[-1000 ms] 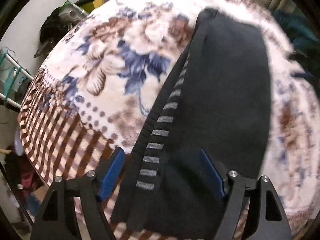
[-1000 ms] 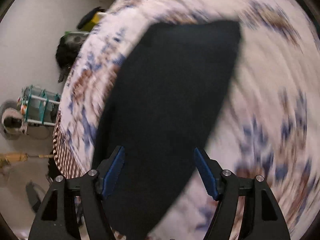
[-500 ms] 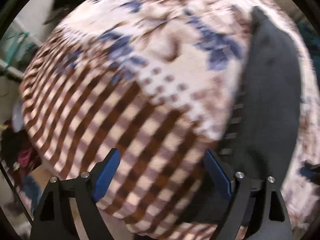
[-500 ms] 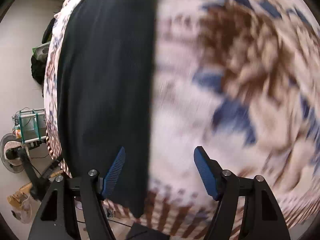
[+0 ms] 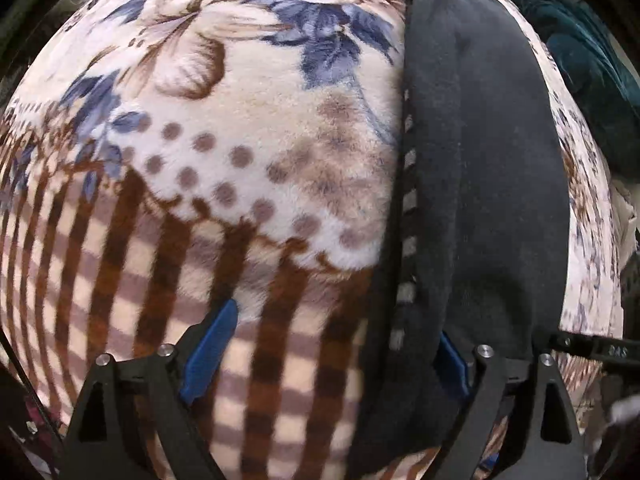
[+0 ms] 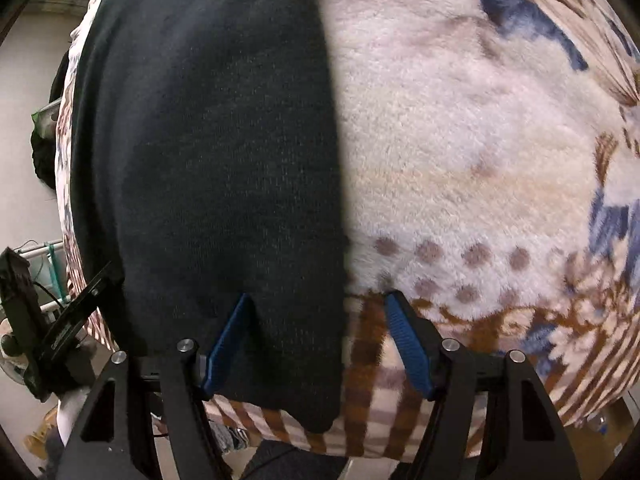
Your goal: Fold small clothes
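Observation:
A black garment [image 5: 480, 168] with a grey-striped left edge lies lengthways on a floral and checked blanket [image 5: 248, 152]. My left gripper [image 5: 336, 320] hangs low over its near left corner, jaws opening. The striped edge lies between the fingers, and the cloth hides the tip of the right pad [image 5: 454, 364]. In the right wrist view, the garment [image 6: 208, 152] fills the left half. My right gripper [image 6: 318, 296] stands open astride the garment's right edge. Its left pad [image 6: 228, 344] dents the cloth and its right pad [image 6: 408, 344] is over the blanket [image 6: 460, 140].
A teal cloth [image 5: 592, 60] lies beyond the garment at the bed's far right. Off the bed's left side stand a rack [image 6: 44, 264] and a dark heap [image 6: 44, 152]. The blanket's checked border drops off just beneath both grippers.
Both grippers have come down to the garment's near end. The left one shifted left to the striped edge and its jaws widened. The right one swung across to the right edge.

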### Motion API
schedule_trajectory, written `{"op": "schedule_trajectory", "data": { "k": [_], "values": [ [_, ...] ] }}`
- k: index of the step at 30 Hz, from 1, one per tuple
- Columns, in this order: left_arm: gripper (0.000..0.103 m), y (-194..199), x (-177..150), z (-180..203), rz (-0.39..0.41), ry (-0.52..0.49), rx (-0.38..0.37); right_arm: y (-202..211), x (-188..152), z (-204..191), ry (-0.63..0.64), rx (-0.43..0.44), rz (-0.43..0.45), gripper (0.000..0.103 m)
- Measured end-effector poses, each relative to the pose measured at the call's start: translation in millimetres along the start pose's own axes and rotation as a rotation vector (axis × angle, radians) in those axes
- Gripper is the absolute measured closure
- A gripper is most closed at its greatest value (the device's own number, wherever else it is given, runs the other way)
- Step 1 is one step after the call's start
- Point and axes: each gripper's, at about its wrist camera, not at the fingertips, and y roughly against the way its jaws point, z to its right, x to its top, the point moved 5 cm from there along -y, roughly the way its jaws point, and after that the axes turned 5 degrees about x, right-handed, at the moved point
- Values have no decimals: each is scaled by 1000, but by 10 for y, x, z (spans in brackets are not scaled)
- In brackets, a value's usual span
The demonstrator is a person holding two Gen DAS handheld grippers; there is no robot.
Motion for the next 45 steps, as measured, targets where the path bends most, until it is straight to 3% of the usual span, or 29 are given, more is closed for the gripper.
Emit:
{"op": "schedule_trajectory", "data": {
  "k": [3, 6, 8, 10, 12, 16, 21, 27, 30, 32, 36, 39, 40, 41, 42, 43, 45],
  "values": [
    [14, 249, 69, 65, 10, -24, 0, 87, 49, -109, -10, 13, -1, 32],
    [14, 747, 439, 271, 104, -14, -92, 513, 227, -274, -33, 120, 79, 32],
    [14, 1112, 868, 465, 182, -10, -157, 841, 351, -350, -27, 167, 134, 32],
    [10, 1366, 1300, 638, 246, -15, -173, 1236, 543, -479, 4, 203, 198, 32],
    [2, 1483, 1724, 834, 272, -43, -157, 1618, 826, -570, 12, 205, 264, 30],
    [1, 1513, 2538, 1222, 296, -94, -111, 2163, 1605, -685, 34, 229, 362, 30],
    [1, 1138, 3377, 1501, 263, -122, -53, 2304, 2923, -835, 56, 242, 396, 30],
    [1, 175, 4063, 1631, 97, -109, -55, 1805, 4379, -625, 22, 267, 321, 30],
    [1, -263, 4280, 1606, 34, -70, -90, 1521, 4827, -512, 7, 316, 274, 30],
    [2, -497, 4391, 1571, 0, -31, -152, 1375, 5066, -475, 4, 353, 260, 30],
    [3, -673, 4535, 1626, 10, -54, -220, 1036, 5517, -459, -11, 495, 192, 30],
    [19, -683, 4584, 1769, 42, -137, -200, 875, 5726, -555, -5, 551, 172, 31],
    [35, -677, 4605, 1805, 57, -156, -188, 837, 5753, -614, 12, 554, 173, 36],
    [56, -662, 4632, 1833, 76, -173, -187, 824, 5759, -658, 28, 555, 178, 45],
    [68, -661, 4665, 1844, 85, -175, -197, 795, 5748, -739, 51, 550, 167, 66],
    [86, -653, 4698, 1843, 91, -165, -217, 779, 5726, -788, 57, 530, 164, 80],
    [90, -614, 4744, 1826, 105, -138, -257, 830, 5675, -883, 88, 523, 198, 84]
  ]
}}
